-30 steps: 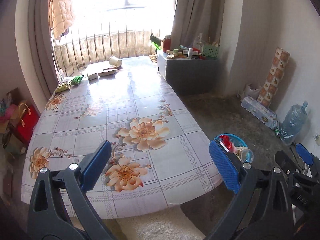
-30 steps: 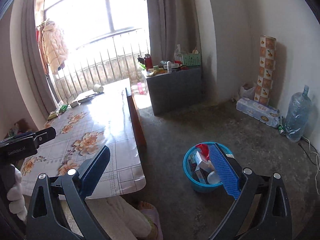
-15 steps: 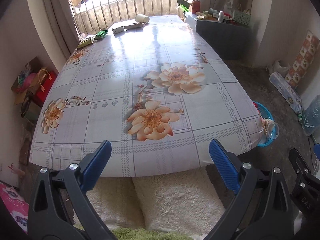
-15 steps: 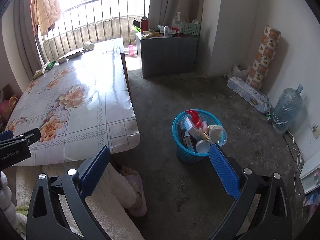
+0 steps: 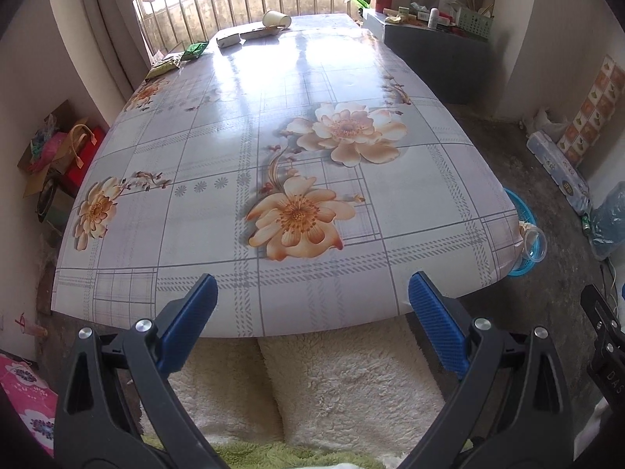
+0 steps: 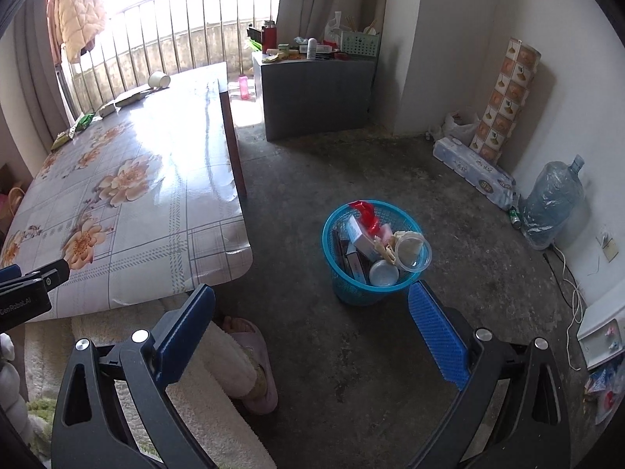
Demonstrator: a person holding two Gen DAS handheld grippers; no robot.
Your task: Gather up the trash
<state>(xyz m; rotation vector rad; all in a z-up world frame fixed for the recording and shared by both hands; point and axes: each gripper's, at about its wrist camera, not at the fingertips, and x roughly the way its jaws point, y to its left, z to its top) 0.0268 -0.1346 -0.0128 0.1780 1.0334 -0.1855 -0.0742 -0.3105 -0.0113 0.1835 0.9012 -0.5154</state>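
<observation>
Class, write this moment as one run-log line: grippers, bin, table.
left gripper: open, empty | right gripper: open, empty | bin: on floor, holds trash | table: cup, wrappers at far end

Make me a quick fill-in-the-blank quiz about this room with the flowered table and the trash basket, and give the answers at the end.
1. The blue basket full of trash stands on the ____.
2. The paper cup at the far end of the table lies on its ____.
3. The jaws of the left gripper and the right gripper are both ____.
4. The tablecloth is printed with ____.

Answers: floor; side; open; flowers
</observation>
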